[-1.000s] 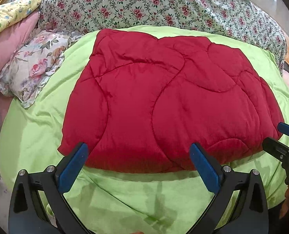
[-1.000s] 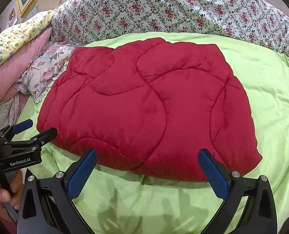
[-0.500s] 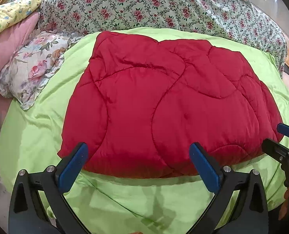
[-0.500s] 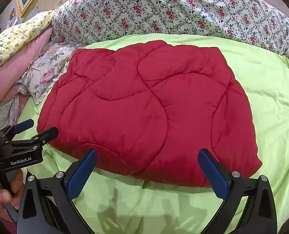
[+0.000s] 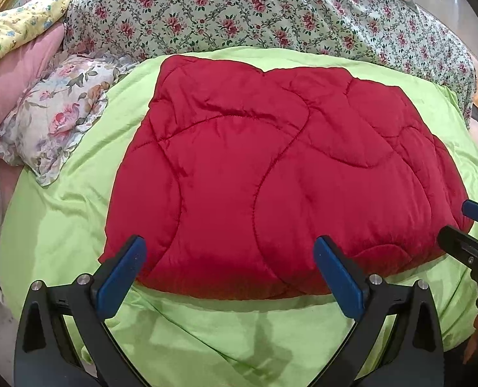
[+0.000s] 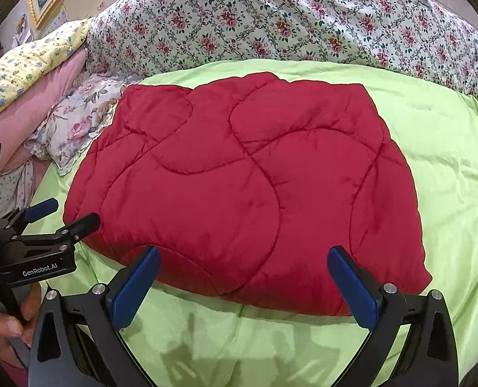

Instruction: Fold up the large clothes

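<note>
A folded red quilted blanket (image 5: 271, 174) lies flat on a lime-green sheet (image 5: 61, 225). My left gripper (image 5: 230, 251) stands open just short of the blanket's near edge, toward its left part, holding nothing. In the right wrist view the same red blanket (image 6: 245, 193) fills the middle. My right gripper (image 6: 245, 258) is open in front of the near edge, toward the right corner. Each gripper shows in the other's view: the right gripper (image 5: 464, 225) at the right edge, the left gripper (image 6: 67, 214) at the left, held by a hand (image 6: 3, 329).
A floral duvet (image 6: 287, 22) is heaped along the far side of the bed. Pillows lie at the far left: a floral pillow (image 5: 55, 119), a pink pillow (image 5: 13, 77) and a yellow pillow (image 6: 29, 61). Bare green sheet (image 6: 448, 161) spreads to the right of the blanket.
Both grippers have edged slightly forward toward the blanket's near edge, so it sits a little lower in both views. Their jaws stay open; the blanket lies unchanged.
</note>
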Demonstrator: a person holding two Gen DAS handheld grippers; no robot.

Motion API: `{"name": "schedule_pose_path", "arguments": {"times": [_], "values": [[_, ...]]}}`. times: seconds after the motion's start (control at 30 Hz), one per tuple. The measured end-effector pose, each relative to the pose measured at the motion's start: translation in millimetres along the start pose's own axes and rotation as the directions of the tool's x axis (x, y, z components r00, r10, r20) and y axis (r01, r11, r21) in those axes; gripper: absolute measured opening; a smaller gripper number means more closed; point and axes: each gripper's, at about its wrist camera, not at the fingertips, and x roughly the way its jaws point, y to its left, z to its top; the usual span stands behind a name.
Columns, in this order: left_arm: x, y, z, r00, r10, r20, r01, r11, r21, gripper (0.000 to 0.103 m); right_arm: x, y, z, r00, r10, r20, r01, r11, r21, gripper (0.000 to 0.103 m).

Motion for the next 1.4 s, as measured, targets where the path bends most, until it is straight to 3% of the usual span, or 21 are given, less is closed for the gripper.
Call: {"name": "schedule_pose_path", "arguments": {"times": [1.4], "values": [[4.1,-0.5,13.8,1.000,-0.005,0.013,0.005,1.000,0.004,0.103,3.7,2.6,8.3,1.000,0.002,0.001,-0.002,1.000,-0.002,0.103]]}}
